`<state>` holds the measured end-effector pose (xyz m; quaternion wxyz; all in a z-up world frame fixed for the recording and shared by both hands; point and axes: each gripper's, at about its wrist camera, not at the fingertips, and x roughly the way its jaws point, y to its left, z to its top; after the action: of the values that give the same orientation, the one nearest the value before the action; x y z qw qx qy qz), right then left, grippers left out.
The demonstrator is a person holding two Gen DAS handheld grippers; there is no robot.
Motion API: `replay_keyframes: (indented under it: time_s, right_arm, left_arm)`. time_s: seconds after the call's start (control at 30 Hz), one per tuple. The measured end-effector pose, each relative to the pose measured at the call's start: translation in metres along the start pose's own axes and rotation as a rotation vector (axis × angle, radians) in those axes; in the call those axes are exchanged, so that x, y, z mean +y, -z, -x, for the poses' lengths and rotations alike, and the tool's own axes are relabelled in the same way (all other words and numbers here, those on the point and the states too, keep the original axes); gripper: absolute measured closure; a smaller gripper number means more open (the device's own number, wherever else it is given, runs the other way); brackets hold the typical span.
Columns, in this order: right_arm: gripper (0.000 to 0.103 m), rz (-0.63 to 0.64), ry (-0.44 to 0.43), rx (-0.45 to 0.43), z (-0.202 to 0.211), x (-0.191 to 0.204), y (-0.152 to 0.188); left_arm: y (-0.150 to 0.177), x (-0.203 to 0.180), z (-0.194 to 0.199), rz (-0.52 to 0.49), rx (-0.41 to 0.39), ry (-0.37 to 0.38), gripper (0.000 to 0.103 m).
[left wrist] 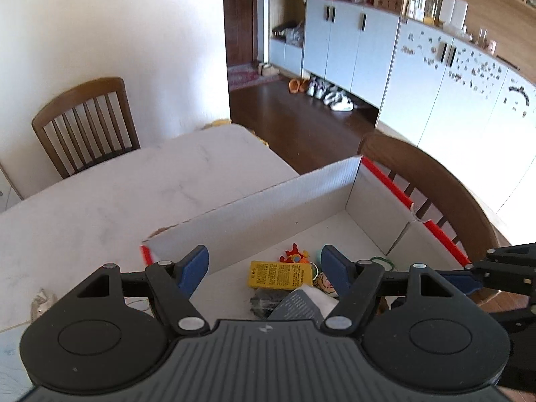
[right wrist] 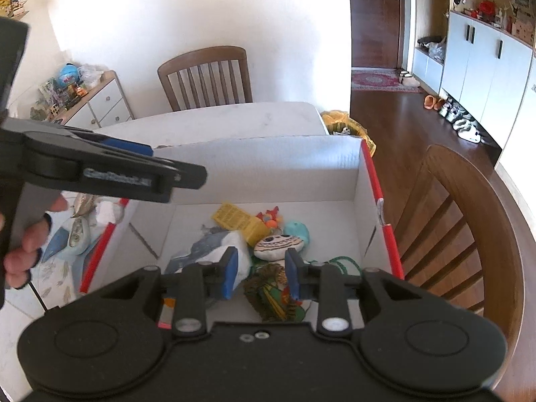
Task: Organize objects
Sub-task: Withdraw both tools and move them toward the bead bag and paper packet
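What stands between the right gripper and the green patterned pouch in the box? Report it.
Nothing visible. The right gripper hangs directly above the green patterned pouch, jaws apart and empty. The white bag lies beside the pouch, not over it.

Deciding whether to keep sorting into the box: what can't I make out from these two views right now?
- Near end of the white box floor: hidden by each gripper's body, both views.
- Yellow card print: too small, both views.
- Items left on the table beside the box: blocked by the left gripper, right wrist view.
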<state>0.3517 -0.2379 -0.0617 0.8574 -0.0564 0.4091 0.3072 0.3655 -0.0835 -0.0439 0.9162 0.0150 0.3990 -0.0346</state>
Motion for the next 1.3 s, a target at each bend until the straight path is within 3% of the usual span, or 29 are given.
replay_keyframes:
  time_s: [0.2, 0.27, 0.33, 0.67, 1.13, 1.3]
  right_arm:
    - [0.062, -0.005, -0.01, -0.015, 0.008, 0.015, 0.002]
    - [0.047, -0.011, -0.008, -0.024, 0.01, 0.021, 0.002]
    - [0.042, -0.024, -0.011, -0.037, 0.013, 0.025, 0.002]
    - [0.022, -0.036, 0.011, -0.044, 0.018, 0.055, 0.007]
    - [0.004, -0.051, 0.024, -0.086, 0.019, 0.117, 0.012]
    - [0.003, -0.045, 0.018, -0.079, 0.012, 0.141, 0.012]
  left_arm:
    - [0.014, 0.017, 0.029, 0.009, -0.035, 0.006, 0.027]
    - [0.019, 0.025, 0.036, 0.015, -0.042, 0.01, 0.026]
    - [0.024, 0.031, 0.043, 0.017, -0.052, 0.009, 0.024]
    - [0.049, 0.071, 0.07, 0.028, -0.074, -0.004, 0.018]
    - [0.077, 0.13, 0.088, 0.061, -0.081, -0.003, 0.014]
    - [0.089, 0.154, 0.092, 0.063, -0.091, -0.011, 0.005]
